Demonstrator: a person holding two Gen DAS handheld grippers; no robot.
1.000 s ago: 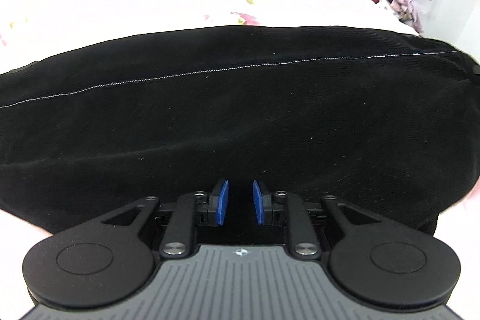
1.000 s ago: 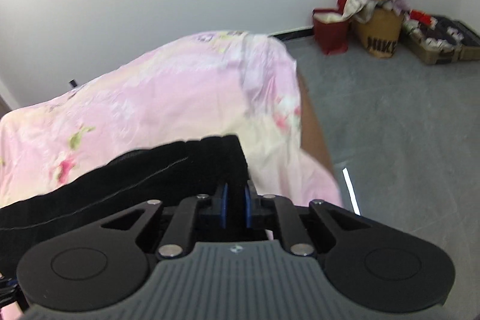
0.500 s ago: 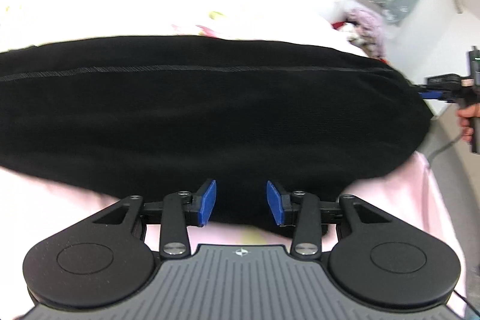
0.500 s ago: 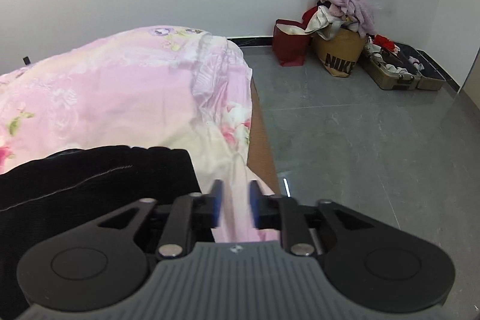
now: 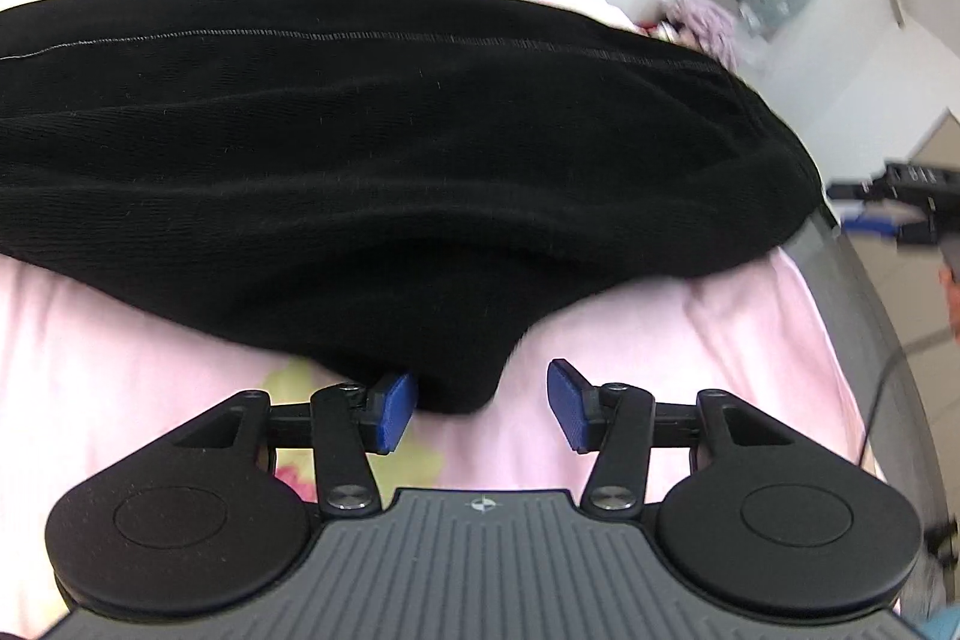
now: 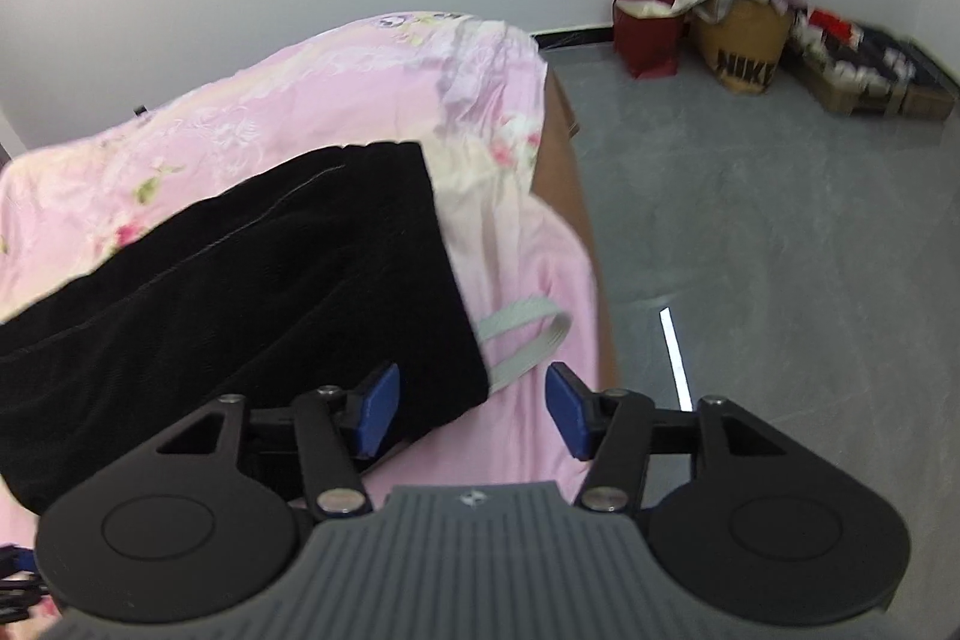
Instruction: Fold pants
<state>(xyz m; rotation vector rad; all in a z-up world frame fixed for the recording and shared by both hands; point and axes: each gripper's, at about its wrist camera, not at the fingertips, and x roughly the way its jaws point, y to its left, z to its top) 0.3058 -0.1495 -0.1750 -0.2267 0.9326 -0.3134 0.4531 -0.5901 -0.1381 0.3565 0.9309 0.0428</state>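
Observation:
The black pants [image 5: 390, 172] lie folded in a long band on the pink floral bedsheet [image 5: 690, 340]. My left gripper [image 5: 480, 409] is open and empty, with a near fold of the pants lying between its blue pads. In the right wrist view the pants [image 6: 270, 280] end near the bed's right edge. My right gripper [image 6: 471, 409] is open and empty, with the pants' near corner between its jaws, next to its left pad. A grey strap loop [image 6: 528, 334] sticks out from under that corner.
The bed's right edge [image 6: 576, 196] drops to a grey floor [image 6: 780, 250]. Bags and a clothes pile [image 6: 744, 10] stand in the far corner by the white wall. The right gripper shows at the right edge of the left wrist view [image 5: 888, 202].
Both grippers have opened and let go of the pants, then pulled back a little. The pants now lie flat on the bed.

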